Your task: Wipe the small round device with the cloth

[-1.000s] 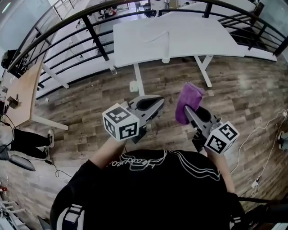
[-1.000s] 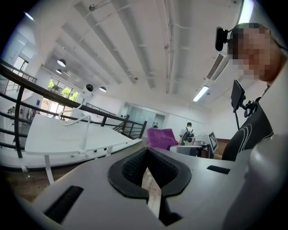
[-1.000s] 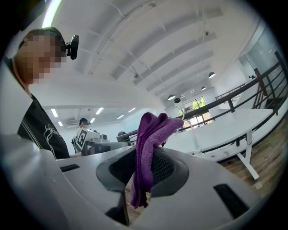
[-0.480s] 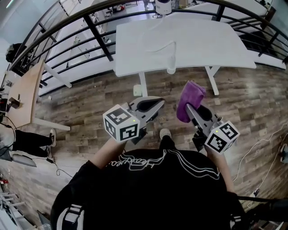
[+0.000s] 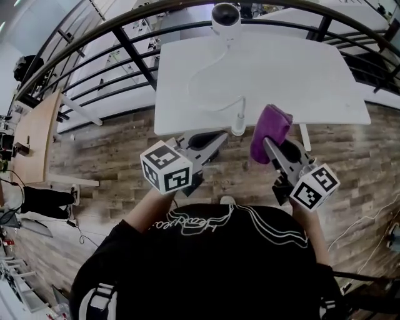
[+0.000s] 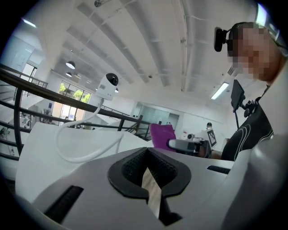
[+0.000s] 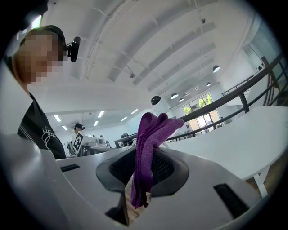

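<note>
The small round device [image 5: 225, 16] is a white dome camera with a dark lens. It stands at the far edge of a white table [image 5: 294, 75], and its white cable [image 5: 206, 69] loops toward the near edge. In the left gripper view the device [image 6: 108, 85] shows ahead and up to the left. My left gripper [image 5: 220, 139] is shut and empty, at the table's near edge. My right gripper [image 5: 267, 142] is shut on a purple cloth [image 5: 270, 130], whose folds [image 7: 150, 134] stick up from between the jaws. Both grippers are well short of the device.
A black railing [image 5: 125, 44] curves behind the table's left side and far edge. Wood flooring [image 5: 100, 150] lies below. A white cylinder [image 5: 238, 131] hangs at the table's near edge between the grippers. A wooden desk [image 5: 34, 128] is far left.
The table and the device have come much closer in the head view. Both grippers moved forward from over the floor to the table's near edge. The cloth stays clamped in the right gripper.
</note>
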Tool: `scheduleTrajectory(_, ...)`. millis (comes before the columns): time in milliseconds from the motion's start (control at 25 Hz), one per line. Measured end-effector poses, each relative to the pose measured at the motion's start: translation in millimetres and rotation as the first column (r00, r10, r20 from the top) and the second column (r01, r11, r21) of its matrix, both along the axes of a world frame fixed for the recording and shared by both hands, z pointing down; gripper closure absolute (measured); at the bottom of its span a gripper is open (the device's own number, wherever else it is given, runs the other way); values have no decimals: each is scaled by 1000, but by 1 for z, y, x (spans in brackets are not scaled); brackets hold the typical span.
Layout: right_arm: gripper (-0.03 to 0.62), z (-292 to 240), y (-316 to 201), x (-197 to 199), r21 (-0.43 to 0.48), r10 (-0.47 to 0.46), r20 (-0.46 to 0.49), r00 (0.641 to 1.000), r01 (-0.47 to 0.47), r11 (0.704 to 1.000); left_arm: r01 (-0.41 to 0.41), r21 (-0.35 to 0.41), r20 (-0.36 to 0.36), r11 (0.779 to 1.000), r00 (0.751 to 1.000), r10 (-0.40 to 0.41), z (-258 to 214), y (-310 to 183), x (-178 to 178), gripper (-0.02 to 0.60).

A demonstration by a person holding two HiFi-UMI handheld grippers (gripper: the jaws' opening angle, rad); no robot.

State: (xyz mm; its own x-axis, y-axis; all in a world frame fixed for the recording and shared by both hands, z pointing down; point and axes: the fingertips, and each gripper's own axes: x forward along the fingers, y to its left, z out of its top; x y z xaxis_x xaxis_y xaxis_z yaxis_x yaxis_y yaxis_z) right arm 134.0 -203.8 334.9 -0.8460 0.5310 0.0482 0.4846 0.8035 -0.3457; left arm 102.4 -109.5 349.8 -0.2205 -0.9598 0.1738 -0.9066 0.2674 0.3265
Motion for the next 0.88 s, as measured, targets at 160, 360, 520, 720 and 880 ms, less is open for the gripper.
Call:
scheduleTrajectory(160,522,-4,-39,-40,9,-17,21,1000,17,1000,15,-4,22,1000,1000,-15,-4,-35,-37,575)
scheduleTrajectory(360,522,-6,-39,-58,22,-23,38,999,22,1000,31,-40,66,999,997,-29,-9,-24,-66,575)
scheduleTrajectory(520,522,-8,-44,-78,25,-16,48,999,15,1000,51,-64,123,997,991,-43,-17,-17,-101,575)
scheduleTrajectory(720,522,-16,-51,-116,38,1,61,998,-4,999,73,-110,203,991,978,-49,-29,-12,-162,572)
scheduleTrajectory(880,522,-12,-55,-142,33,-2,59,998,0,999,50,-188,262,981,965,1,-21,-19,-204,555)
